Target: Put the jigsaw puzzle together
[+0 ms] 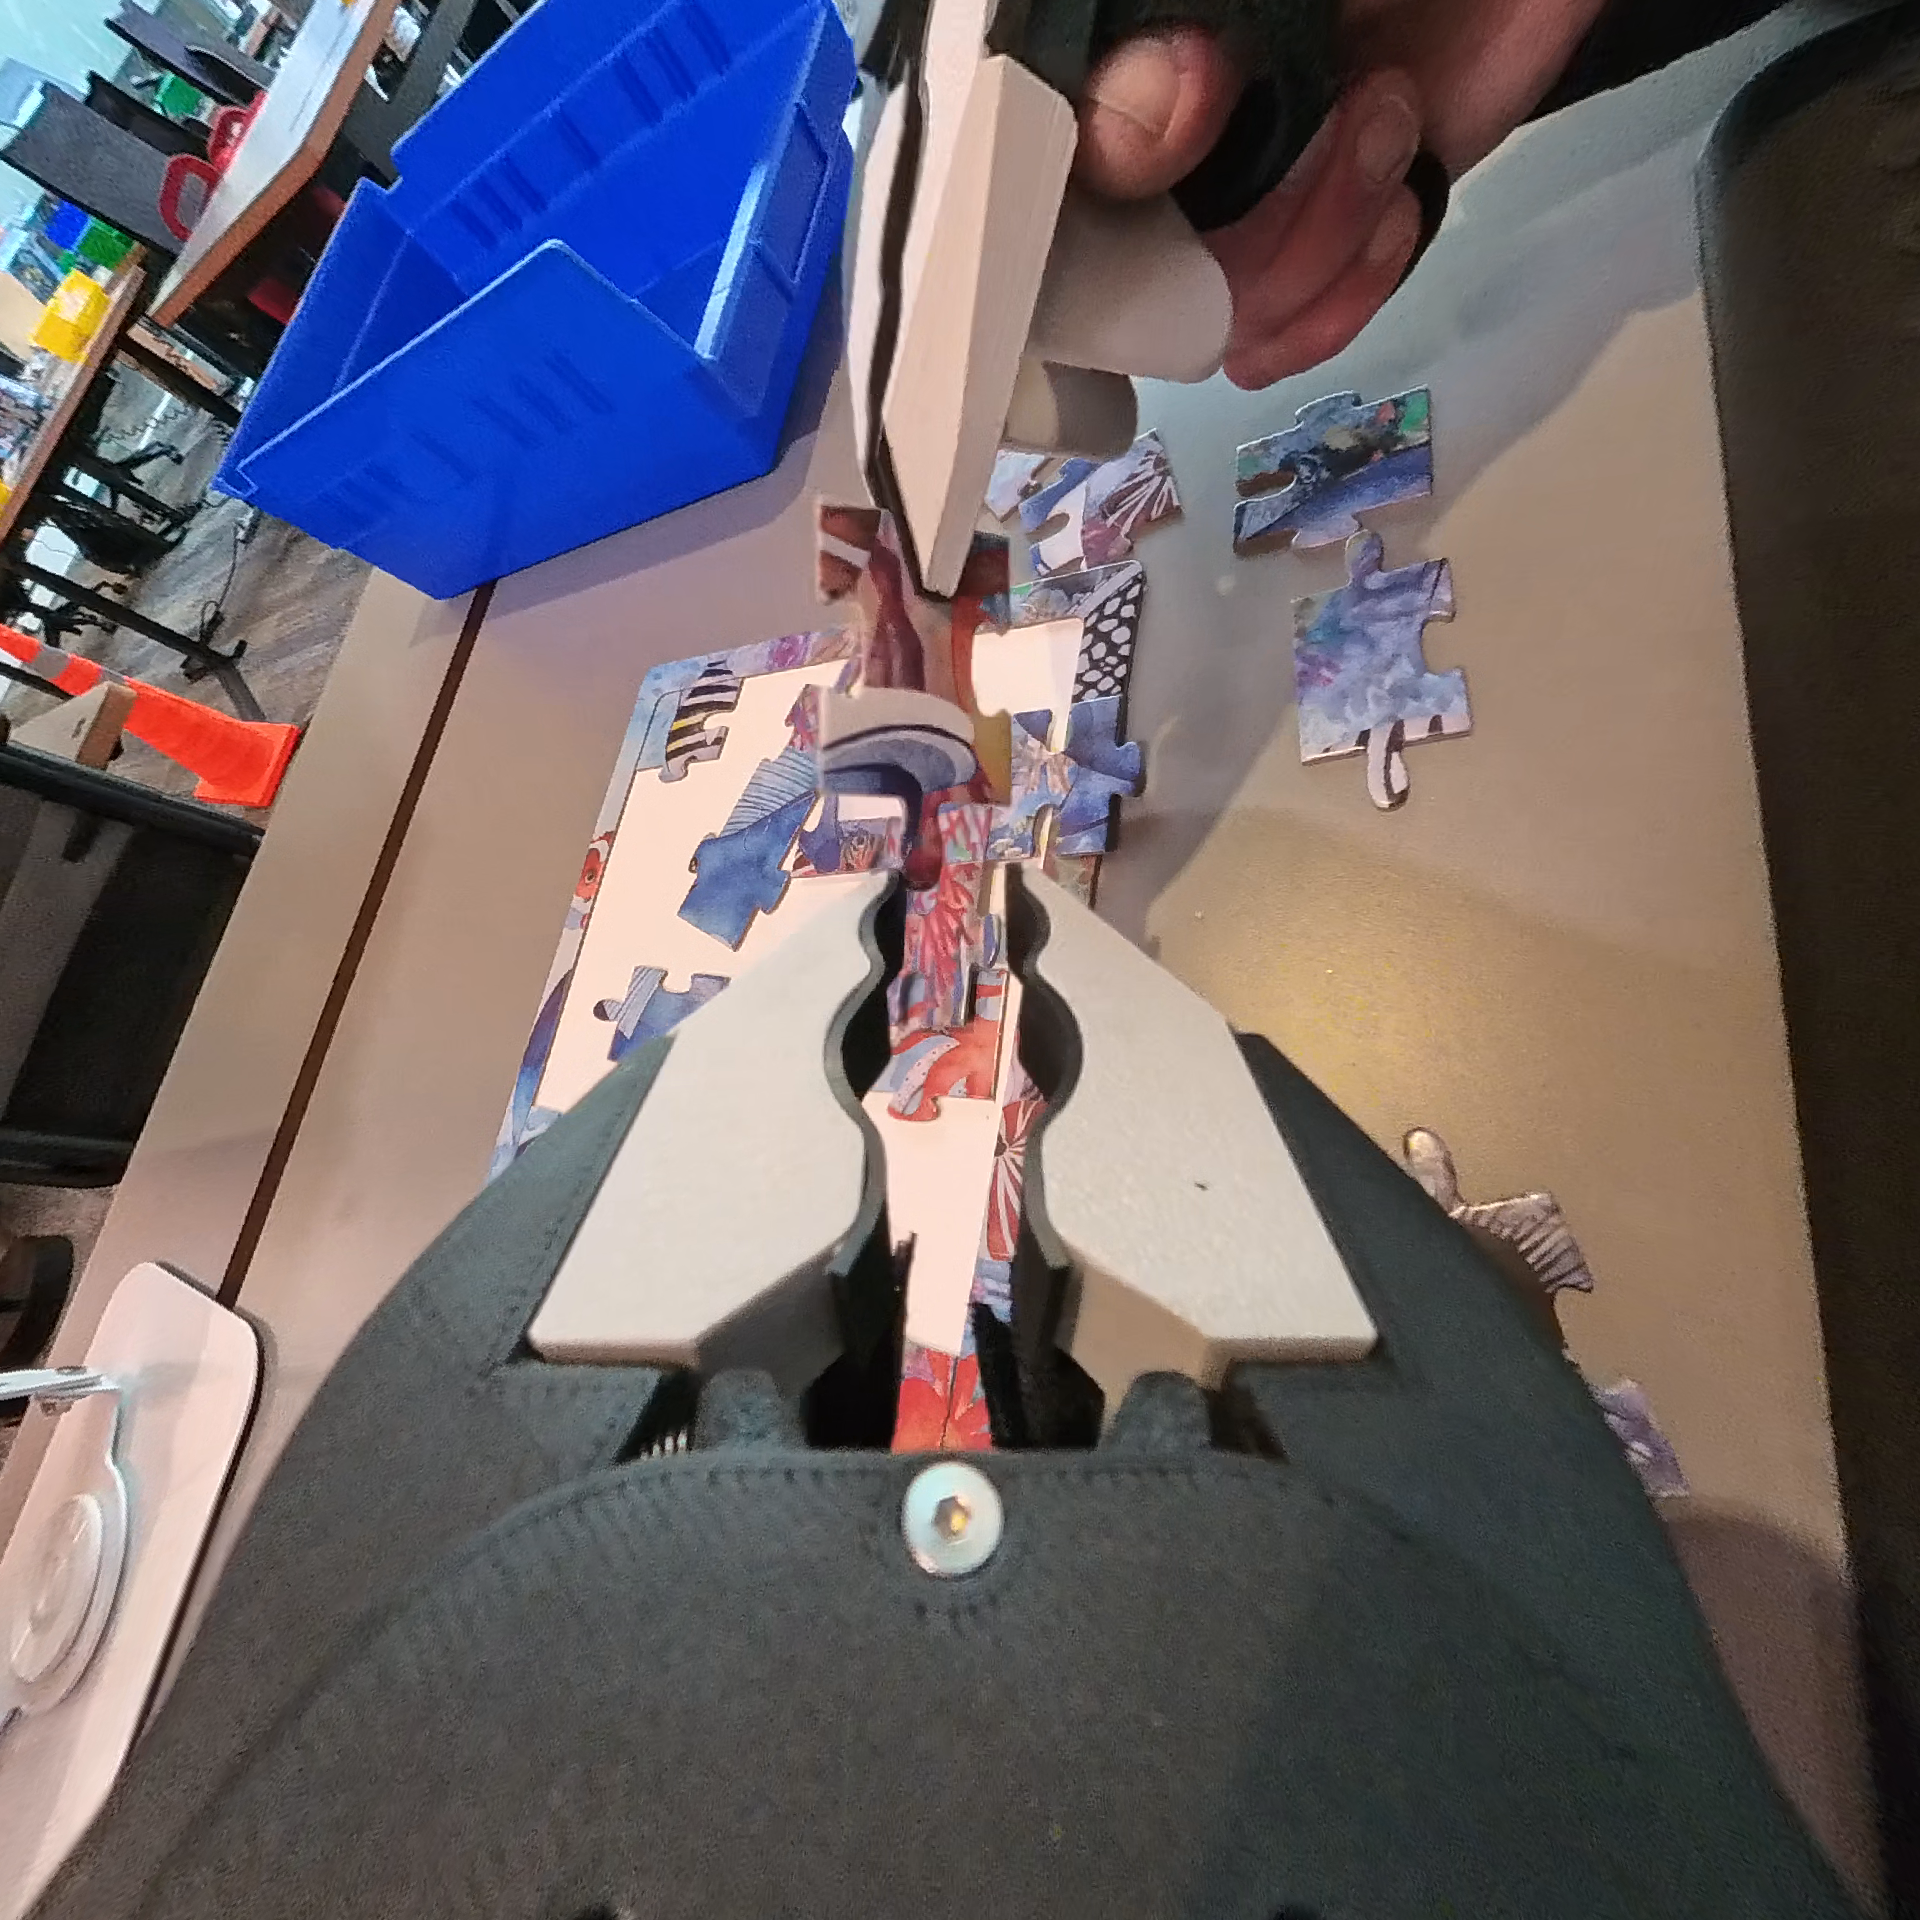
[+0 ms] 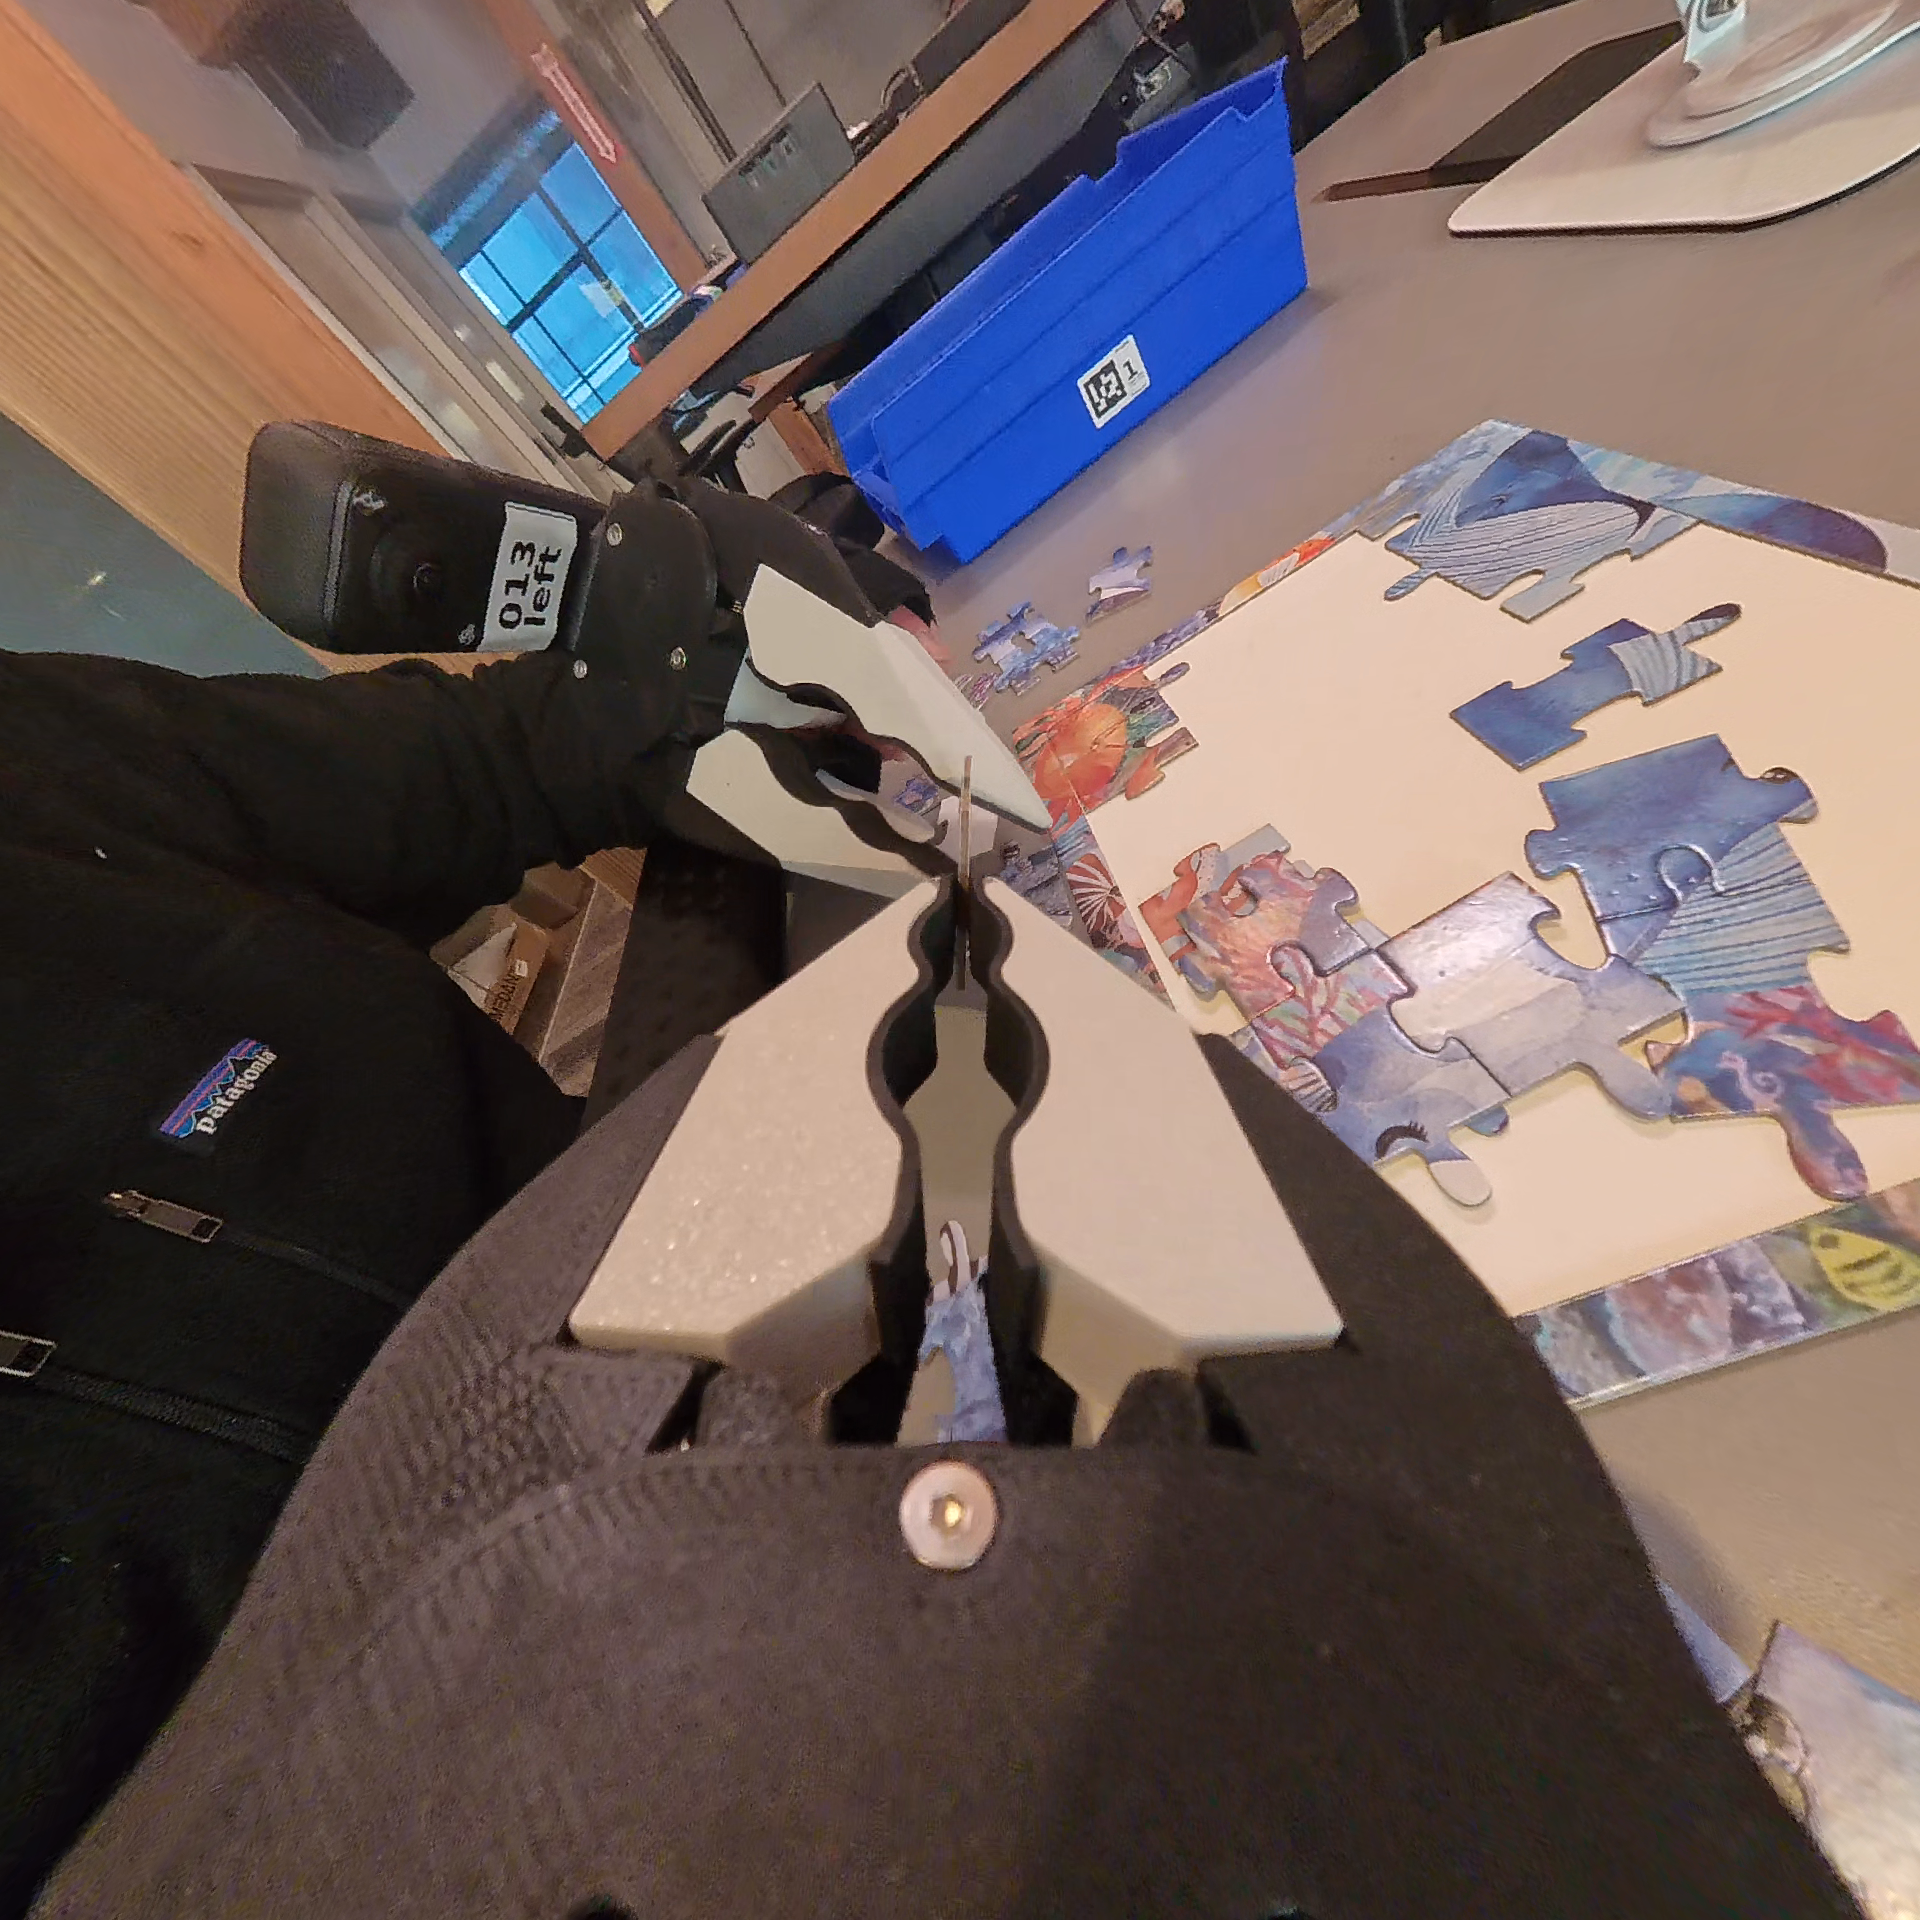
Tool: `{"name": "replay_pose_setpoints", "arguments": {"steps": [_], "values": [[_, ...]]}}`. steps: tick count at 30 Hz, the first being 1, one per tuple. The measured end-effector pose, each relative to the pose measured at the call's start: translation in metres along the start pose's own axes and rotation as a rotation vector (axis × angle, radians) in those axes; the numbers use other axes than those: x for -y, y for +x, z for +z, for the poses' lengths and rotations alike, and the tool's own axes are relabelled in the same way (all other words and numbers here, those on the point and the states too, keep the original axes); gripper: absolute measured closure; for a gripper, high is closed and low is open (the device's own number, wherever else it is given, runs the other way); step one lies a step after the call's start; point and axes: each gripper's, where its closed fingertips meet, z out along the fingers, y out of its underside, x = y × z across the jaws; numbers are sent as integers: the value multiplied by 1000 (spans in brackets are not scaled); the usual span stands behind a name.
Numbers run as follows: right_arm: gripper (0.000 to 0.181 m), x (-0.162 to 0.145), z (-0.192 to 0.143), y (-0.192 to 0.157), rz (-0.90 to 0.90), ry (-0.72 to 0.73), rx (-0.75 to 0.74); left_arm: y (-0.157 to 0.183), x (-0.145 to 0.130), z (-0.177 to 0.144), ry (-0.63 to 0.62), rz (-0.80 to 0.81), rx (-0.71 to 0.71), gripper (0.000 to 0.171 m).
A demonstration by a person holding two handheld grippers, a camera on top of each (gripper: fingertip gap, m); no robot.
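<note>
The left gripper (image 1: 945, 883) is hovering low over the near part of the puzzle tray (image 2: 1351, 623), its fingers (image 1: 727, 1091) standing slightly apart with nothing visibly clamped between them; only the tray and fitted pieces are showing through the gap. It is probably waiting there to steady or guide the incoming piece.

Just beyond it, the right gripper (image 2: 961, 883) is pinching a puzzle piece (image 1: 914, 665) edge-on, its fingers (image 2: 748, 1174) closed almost fully on the thin card. From the left wrist view the piece is hanging above the tray, clear of the surface. It is presumably being held by one edge so that its tabs stay free to drop into a matching gap.

The tray is lying flat on the grey tabletop (image 2: 1558, 343), partly filled: a joined cluster (image 2: 1455, 997) is sitting in it, with separate pieces elsewhere and much bare backing showing. The task appears well short of completion.

Loose pieces (image 1: 1371, 665) are lying on the tabletop beside the tray, within reach. Farther off, toward the far edge, a blue bin (image 2: 1081, 343) is standing.
</note>
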Motion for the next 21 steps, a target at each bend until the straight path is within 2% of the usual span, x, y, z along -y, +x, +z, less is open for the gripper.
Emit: {"name": "replay_pose_setpoints", "arguments": {"steps": [4,10,13,21], "values": [[181,-3,1,-1,5,-7,12,1,1,-1,4,13,13,159],[181,-7,4,-4,10,-18,31,6,-1,-5,-21,69,57,152],[181,-12,9,-6,12,-37,43,8,1,-4,-28,108,83,166],[178,-12,11,-2,22,-25,26,6,-3,-6,-34,40,29,165]]}}
